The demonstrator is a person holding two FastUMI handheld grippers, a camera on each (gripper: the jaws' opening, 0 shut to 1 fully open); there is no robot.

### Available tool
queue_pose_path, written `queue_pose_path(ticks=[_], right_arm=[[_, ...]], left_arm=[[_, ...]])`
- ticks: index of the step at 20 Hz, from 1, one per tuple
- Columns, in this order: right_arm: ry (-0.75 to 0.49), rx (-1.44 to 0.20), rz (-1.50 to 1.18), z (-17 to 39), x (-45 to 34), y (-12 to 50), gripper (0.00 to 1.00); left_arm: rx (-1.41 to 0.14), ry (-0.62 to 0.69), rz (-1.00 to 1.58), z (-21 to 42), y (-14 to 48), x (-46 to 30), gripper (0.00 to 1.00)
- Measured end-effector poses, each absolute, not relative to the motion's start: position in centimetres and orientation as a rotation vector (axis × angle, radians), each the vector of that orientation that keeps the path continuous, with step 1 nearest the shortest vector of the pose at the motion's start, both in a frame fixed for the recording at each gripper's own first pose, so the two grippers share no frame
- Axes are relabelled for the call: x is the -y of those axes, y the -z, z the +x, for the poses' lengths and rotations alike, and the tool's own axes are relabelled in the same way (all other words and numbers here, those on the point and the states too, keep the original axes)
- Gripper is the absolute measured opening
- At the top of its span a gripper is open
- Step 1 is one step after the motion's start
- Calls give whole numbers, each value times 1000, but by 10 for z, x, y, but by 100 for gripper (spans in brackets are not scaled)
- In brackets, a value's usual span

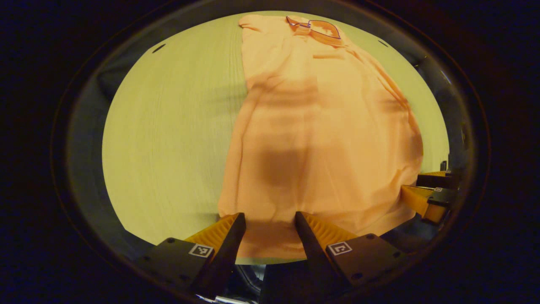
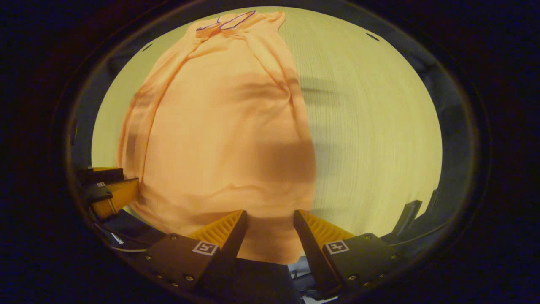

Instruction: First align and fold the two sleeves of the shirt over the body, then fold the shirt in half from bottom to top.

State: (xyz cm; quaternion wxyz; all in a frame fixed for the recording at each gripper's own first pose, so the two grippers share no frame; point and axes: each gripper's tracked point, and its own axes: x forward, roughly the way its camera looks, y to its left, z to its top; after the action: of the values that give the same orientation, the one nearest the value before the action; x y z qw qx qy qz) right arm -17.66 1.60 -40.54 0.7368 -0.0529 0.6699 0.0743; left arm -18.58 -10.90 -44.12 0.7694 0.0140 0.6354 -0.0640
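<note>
On the pale surface [image 1: 168, 139] the shirt [image 1: 320, 139] lies with sleeves folded in, and I hold both grippers, left [image 1: 270, 221] and right [image 2: 270, 219], jaws spread at its bottom hem, which I judge must be pinched next for the half fold

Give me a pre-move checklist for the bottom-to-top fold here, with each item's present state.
1. Sleeves folded over the shirt body: ok, it lies as a narrow strip.
2. Left gripper open at the hem: ok.
3. Right gripper open at the hem: ok.
4. Fingers actually pinching cloth: not ok, both stand open.
5. Collar end flat on the table: ok.
6. Hem layers aligned: cannot tell.
</note>
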Motion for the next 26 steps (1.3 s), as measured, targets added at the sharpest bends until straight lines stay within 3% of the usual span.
queue_pose_path(ticks=[1,2,3,4,5,6,8,9,13,15,16,26], right_arm=[[-165,-1466,-111,-174,-17,406,76],[-157,-1458,-102,-172,-18,407,63],[-173,-1470,-115,-174,-18,408,51],[-188,-1469,-111,-172,-20,408,51],[-165,-1446,-74,-167,-24,408,50],[-178,-1465,-81,-169,-24,408,13],[-179,-1452,-61,-165,-26,404,12],[-189,-1458,-63,-169,-26,406,2],[-188,-1467,-24,-168,-27,402,2],[-185,-1448,4,-159,-29,394,2],[-185,-1433,15,-153,-30,388,2],[-191,-1241,66,-36,-38,322,2]], left_arm=[[-1372,148,35,-183,441,110,72],[-1364,151,31,-180,439,111,63],[-1359,148,22,-178,437,112,43],[-1350,142,8,-175,433,111,34],[-1353,138,6,-176,431,109,16],[-1349,149,12,-175,426,105,13],[-1340,146,-11,-173,412,95,14],[-1332,151,-21,-171,406,91,6],[-1335,128,-73,-164,371,65,6],[-1334,106,-98,-175,391,66,10],[-1323,98,-111,-154,364,65,6],[-1133,95,-138,-46,247,34,6]])
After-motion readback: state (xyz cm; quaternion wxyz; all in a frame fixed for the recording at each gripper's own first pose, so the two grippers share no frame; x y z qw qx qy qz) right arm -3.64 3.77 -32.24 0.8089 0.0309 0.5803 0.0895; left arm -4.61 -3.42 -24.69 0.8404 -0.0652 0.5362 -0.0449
